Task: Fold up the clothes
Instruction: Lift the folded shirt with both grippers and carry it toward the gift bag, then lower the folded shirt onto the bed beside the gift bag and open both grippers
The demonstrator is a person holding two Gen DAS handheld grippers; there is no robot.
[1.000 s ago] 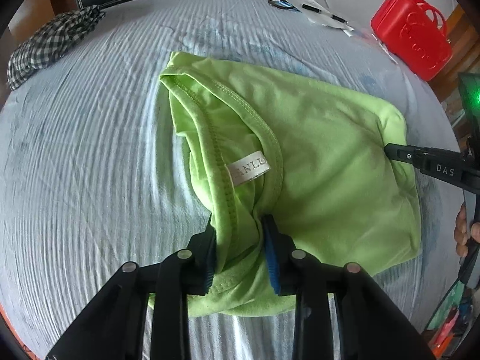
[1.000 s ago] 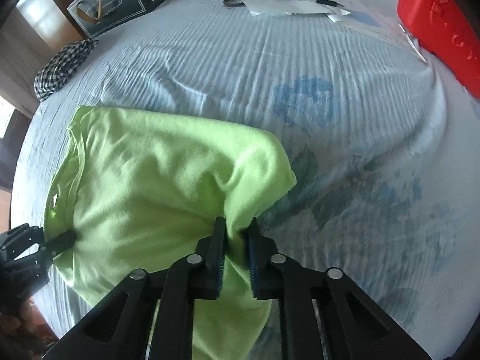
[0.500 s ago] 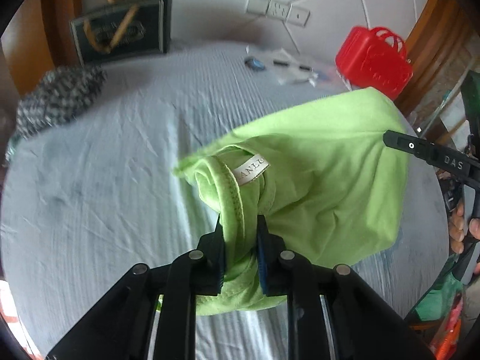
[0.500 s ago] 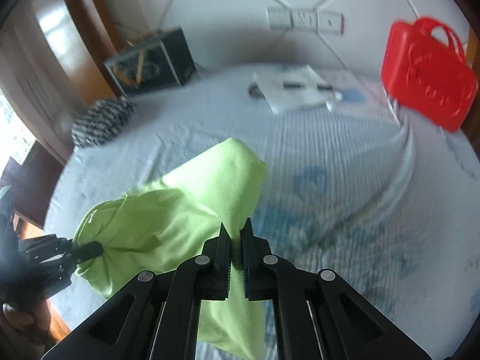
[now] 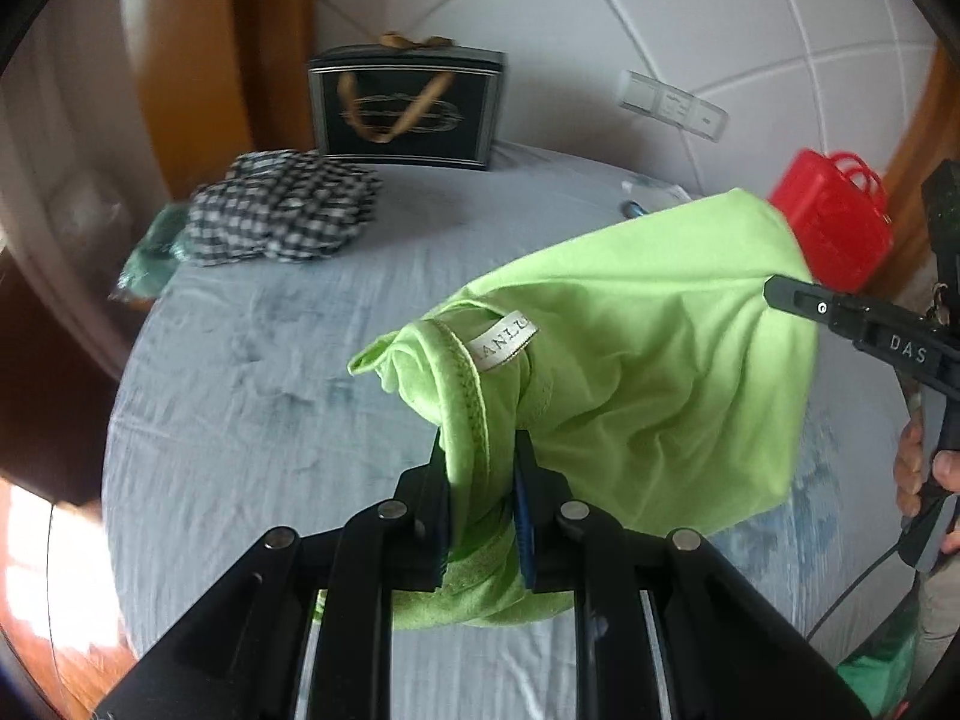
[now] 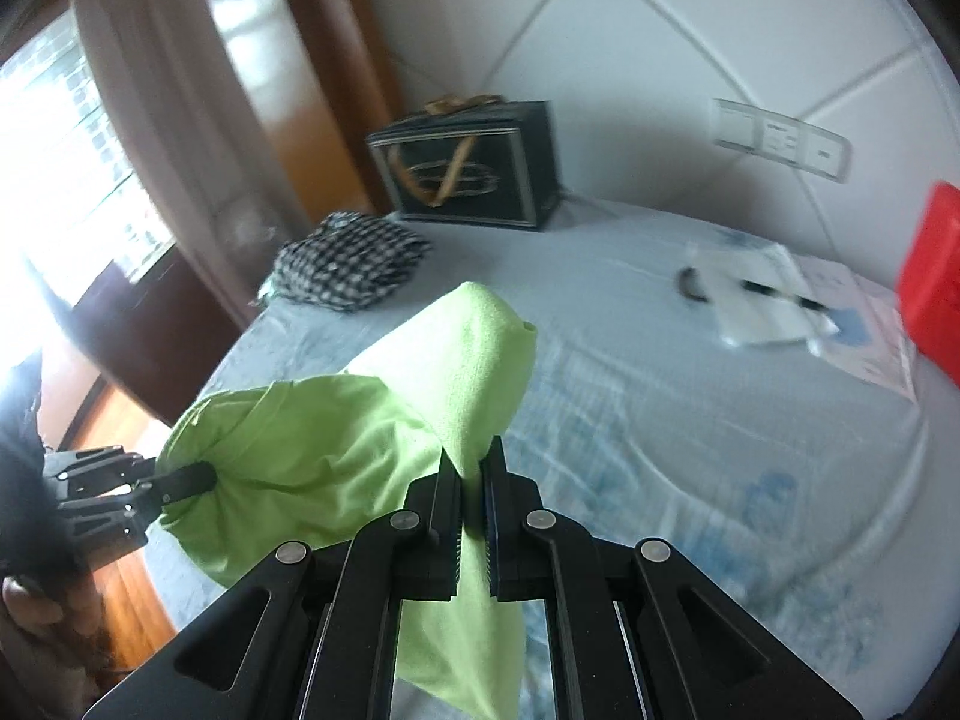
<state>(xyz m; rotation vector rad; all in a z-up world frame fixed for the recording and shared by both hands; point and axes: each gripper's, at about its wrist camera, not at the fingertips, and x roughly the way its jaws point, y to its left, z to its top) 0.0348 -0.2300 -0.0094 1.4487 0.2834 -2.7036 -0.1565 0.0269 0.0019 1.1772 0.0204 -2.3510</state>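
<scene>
My left tongs [image 5: 480, 468] pinch the green shirt [image 5: 648, 360] at its collar; my right tongs [image 6: 474, 480] clamp its far edge; it hangs between them above the bed [image 5: 252, 420].

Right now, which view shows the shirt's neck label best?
The left wrist view: the white neck label faces the camera on the green shirt, beside its collar. The right wrist view shows only plain fabric, no label.
</scene>
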